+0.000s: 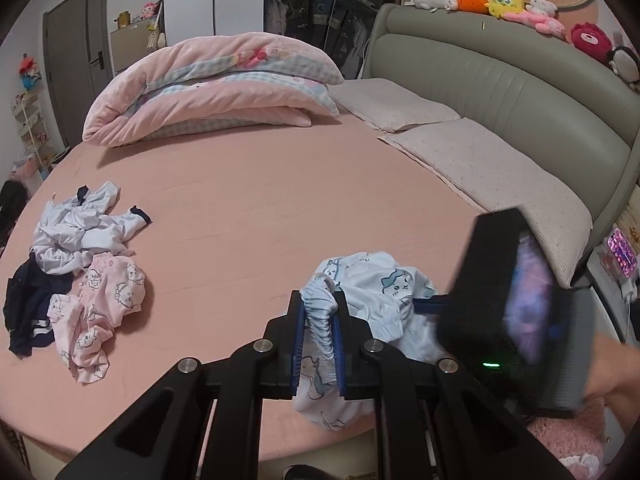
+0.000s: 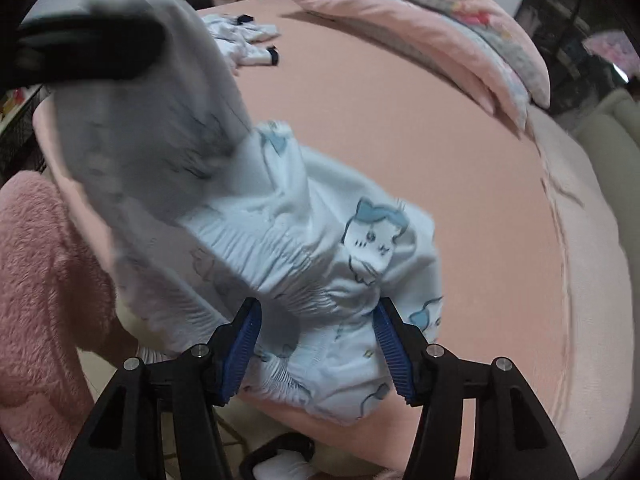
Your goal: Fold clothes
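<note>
A light blue pyjama garment (image 1: 384, 284) with cartoon cat prints lies bunched at the near edge of the pink bed (image 1: 280, 208). My left gripper (image 1: 318, 332) is shut on its gathered elastic waistband and lifts that part off the sheet. In the right wrist view the raised cloth (image 2: 320, 232) runs up to the blurred left gripper (image 2: 88, 48) at the upper left. My right gripper (image 2: 317, 340) stands open over the garment's lower part, with cloth lying between its blue pads (image 2: 244, 344). The pads do not squeeze it.
A heap of white (image 1: 80, 232), pink printed (image 1: 100, 312) and navy (image 1: 28, 312) clothes lies on the bed's left side. A folded pink quilt (image 1: 216, 88) sits at the back, with pillows (image 1: 480, 168) and a grey headboard (image 1: 520, 92) on the right. Pink fluffy fabric (image 2: 40, 280) is beside the bed.
</note>
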Available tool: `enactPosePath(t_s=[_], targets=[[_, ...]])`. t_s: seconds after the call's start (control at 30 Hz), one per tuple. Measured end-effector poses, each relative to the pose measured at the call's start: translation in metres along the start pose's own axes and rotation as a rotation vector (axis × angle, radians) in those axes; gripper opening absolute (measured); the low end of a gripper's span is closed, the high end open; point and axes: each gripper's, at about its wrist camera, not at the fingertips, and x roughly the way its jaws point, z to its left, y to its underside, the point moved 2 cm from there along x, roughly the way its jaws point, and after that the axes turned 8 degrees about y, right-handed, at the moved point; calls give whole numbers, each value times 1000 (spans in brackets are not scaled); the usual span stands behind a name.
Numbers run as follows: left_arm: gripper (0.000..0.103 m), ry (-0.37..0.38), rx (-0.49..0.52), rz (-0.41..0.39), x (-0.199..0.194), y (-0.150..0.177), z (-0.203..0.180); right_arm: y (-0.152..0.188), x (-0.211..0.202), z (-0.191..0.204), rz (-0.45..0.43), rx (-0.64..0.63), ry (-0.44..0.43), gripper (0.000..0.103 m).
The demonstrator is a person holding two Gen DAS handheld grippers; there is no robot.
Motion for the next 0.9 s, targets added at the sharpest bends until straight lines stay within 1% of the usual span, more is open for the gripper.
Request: enactPosePath(t_s=[0.03,0.07,0.1,0.17,0.23,0.33,0.37,0.43,0.47,0.57,0.7,0.73,0.8,0.83,0.87,0.9], targets=[[11,-5,4,2,0,1,-1,2,5,-2,5,20,-2,33],[11,-4,6,6,2,1,-1,4,8,-4,8,37,-3,21],[11,-3,7,10,3,2,-2,6,12,-7,12,55,-5,21],[11,-4,6,16,5,3,-2,9,17,-13,17,90,-4,16],[11,-23,22,21,7,4,-4,11,14,-24,-1,122,19,13],[11,-54,49,35,10,7,-6,11,-3,-52,-59,184,98,12],[12,-59,54,43,12,8,-5,11,-13,-67,-86,224,126,11],[12,-50,33,55,16,11,-2,13,-29,-92,-122,311,127,9],[12,-41,19,61,19,13,0,14,-36,-100,-129,341,113,0],[12,-19,-18,87,27,18,4,19,-47,-105,-124,368,59,1],[12,4,-24,106,35,21,-1,23,-42,-96,-81,418,-94,1],[12,5,-21,108,35,21,-3,25,-38,-94,-70,430,-108,3],[12,7,-17,110,37,21,-5,28,-30,-88,-48,452,-137,14],[12,7,-17,112,38,21,-5,29,-26,-85,-40,461,-152,30],[12,5,-21,115,39,21,-4,31,-25,-84,-47,465,-168,42],[12,3,-25,118,40,22,-3,32,-23,-81,-52,466,-182,46]])
